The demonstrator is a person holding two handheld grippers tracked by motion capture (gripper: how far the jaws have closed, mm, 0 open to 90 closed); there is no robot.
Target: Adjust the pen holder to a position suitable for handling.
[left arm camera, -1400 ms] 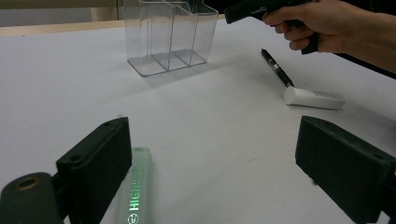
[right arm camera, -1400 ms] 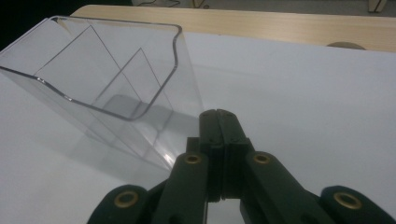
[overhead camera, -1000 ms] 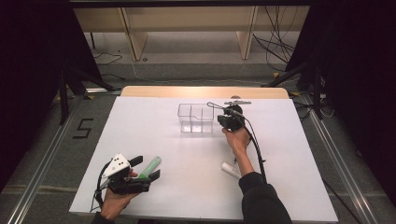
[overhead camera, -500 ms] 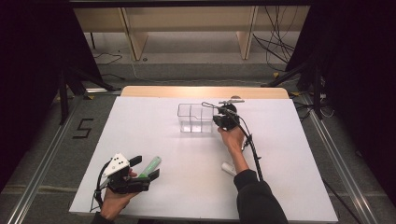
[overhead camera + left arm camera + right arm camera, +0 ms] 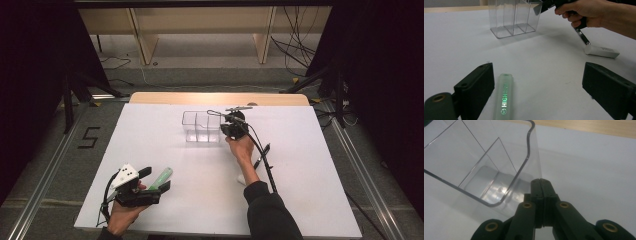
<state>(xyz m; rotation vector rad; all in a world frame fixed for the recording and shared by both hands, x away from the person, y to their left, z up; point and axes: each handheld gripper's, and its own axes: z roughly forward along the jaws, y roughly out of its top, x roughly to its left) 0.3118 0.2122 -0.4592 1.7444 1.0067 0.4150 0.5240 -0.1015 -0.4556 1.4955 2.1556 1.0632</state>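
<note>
Since a second ago the right gripper [image 5: 234, 128] has eased leftward to sit against the right end of the clear organizer [image 5: 201, 126], while the left gripper [image 5: 150, 186] has stayed put at the near left. Both work over a smooth white tabletop [image 5: 310, 165] with a pale wooden strip along its far edge; beyond lie grey floor, dark drapes and loose cables. One organizer stands mid-table: hard transparent plastic, boxy with rounded corners, split by thin walls into three compartments. One frosted green highlighter [image 5: 504, 97], a blunt cylinder, lies between the left gripper's wide-apart jaws, close beside one of them. One white eraser [image 5: 602, 51] and one black pen [image 5: 581, 34] lie near the right forearm. The right gripper's jaws are pressed together on nothing.
</note>
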